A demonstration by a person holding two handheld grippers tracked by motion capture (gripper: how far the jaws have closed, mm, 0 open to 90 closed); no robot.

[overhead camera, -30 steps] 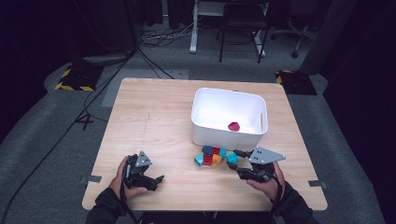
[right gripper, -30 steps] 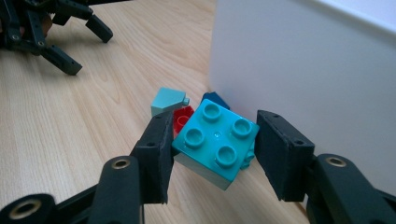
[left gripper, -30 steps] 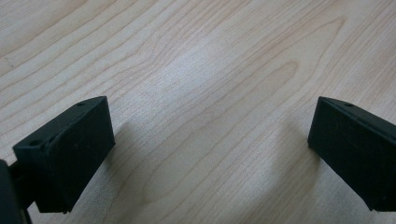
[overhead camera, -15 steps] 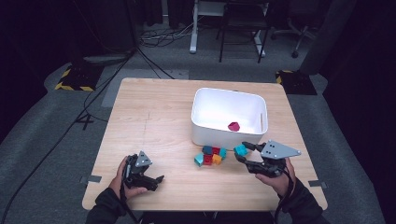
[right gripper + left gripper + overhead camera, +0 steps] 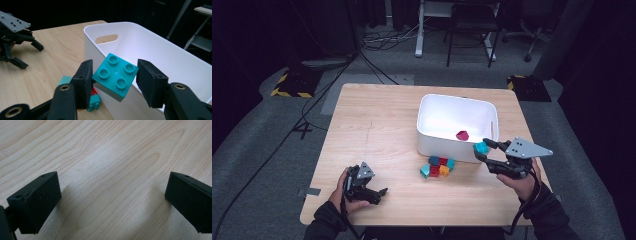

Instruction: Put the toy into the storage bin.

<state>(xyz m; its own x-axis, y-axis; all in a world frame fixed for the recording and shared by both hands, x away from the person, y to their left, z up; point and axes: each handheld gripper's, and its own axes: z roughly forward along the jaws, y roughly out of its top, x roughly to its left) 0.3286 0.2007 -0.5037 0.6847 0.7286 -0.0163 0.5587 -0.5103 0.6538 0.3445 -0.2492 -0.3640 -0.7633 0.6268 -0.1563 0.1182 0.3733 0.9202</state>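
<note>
Premises appear to be a lab or studio. Evidence: dark surroundings, grey carpet, loose floor cables (image 5: 327, 85), hazard-striped pads (image 5: 287, 86), one lit wooden table (image 5: 377, 125).

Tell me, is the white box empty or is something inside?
Not empty. One dark pink block lies on the floor of the white box; nothing else shows inside.

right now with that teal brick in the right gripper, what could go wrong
The teal brick sits tilted, pinched corner to corner in the right gripper, so it may twist out and drop short of the white bin. It also hangs low beside the near wall, so it could knock the rim on the way in.
</note>
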